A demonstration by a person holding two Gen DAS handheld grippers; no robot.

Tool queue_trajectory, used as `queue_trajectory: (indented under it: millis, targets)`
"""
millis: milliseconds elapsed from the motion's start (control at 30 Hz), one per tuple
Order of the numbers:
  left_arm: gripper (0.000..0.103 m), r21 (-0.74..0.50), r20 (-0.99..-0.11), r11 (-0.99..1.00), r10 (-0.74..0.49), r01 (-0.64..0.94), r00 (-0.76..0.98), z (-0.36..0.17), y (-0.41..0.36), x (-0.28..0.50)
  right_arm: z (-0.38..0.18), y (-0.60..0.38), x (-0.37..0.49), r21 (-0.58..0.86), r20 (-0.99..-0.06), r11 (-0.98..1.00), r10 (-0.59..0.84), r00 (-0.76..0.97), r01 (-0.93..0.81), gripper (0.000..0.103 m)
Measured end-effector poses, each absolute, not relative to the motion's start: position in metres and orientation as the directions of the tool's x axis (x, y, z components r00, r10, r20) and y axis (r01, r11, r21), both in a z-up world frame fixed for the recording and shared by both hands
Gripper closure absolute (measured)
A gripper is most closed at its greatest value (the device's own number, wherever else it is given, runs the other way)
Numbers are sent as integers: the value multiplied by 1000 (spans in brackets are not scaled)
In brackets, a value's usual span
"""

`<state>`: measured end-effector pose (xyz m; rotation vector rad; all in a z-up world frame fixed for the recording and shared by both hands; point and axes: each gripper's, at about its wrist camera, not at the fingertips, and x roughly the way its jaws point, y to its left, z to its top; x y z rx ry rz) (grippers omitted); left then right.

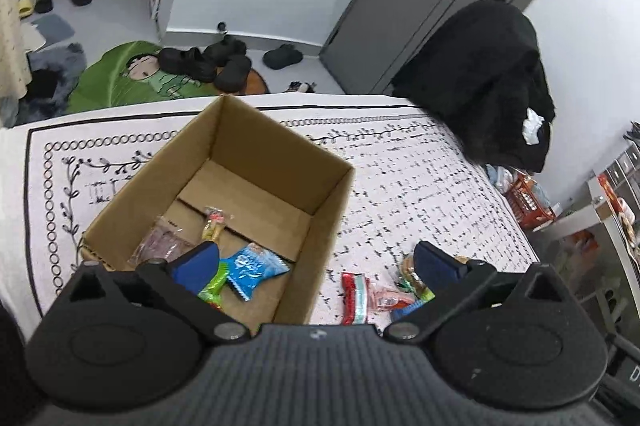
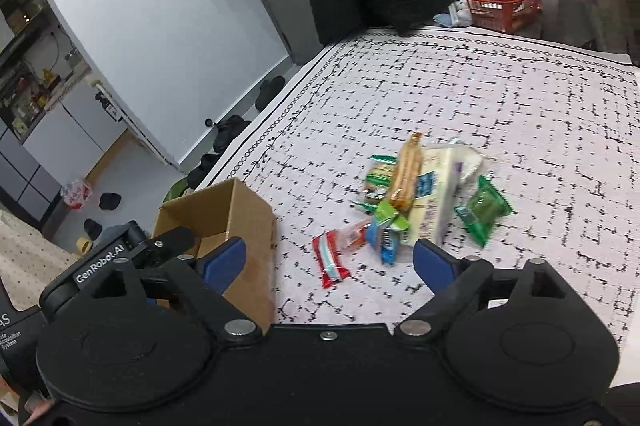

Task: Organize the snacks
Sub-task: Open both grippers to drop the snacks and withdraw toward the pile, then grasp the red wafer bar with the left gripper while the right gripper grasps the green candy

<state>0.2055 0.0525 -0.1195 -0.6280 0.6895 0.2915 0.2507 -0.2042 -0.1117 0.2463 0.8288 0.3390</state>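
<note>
An open cardboard box (image 1: 256,161) stands on the patterned cloth; it also shows in the right wrist view (image 2: 244,218). Inside lie a blue packet (image 1: 254,268), a green packet (image 1: 214,286), a yellow-red candy (image 1: 214,224) and a clear pinkish packet (image 1: 162,244). My left gripper (image 1: 316,260) is open and empty, straddling the box's near right wall. A pile of snacks (image 2: 424,193) lies on the cloth right of the box, with a red-white packet (image 2: 330,258) nearest; it shows too in the left wrist view (image 1: 354,296). My right gripper (image 2: 330,262) is open and empty above that packet.
The table's black-and-white patterned cloth (image 2: 520,113) stretches right of the pile. A chair draped in black clothing (image 1: 488,81) stands at the far corner. A red basket (image 2: 500,5) sits beyond the table. Shoes and a green mat (image 1: 160,73) lie on the floor.
</note>
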Motion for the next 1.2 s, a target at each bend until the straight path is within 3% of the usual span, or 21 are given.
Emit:
queue_trajectory:
  millis: [533, 1200]
  targets:
    - [0, -406, -635, 874, -58, -269, 770, -110, 10, 212, -141, -274, 258, 308, -660, 946, 292, 692, -105, 8]
    - [0, -283, -694, 935, -45, -214, 719, -131, -50, 234, -183, -316, 284, 573, -602, 820, 431, 672, -12, 9]
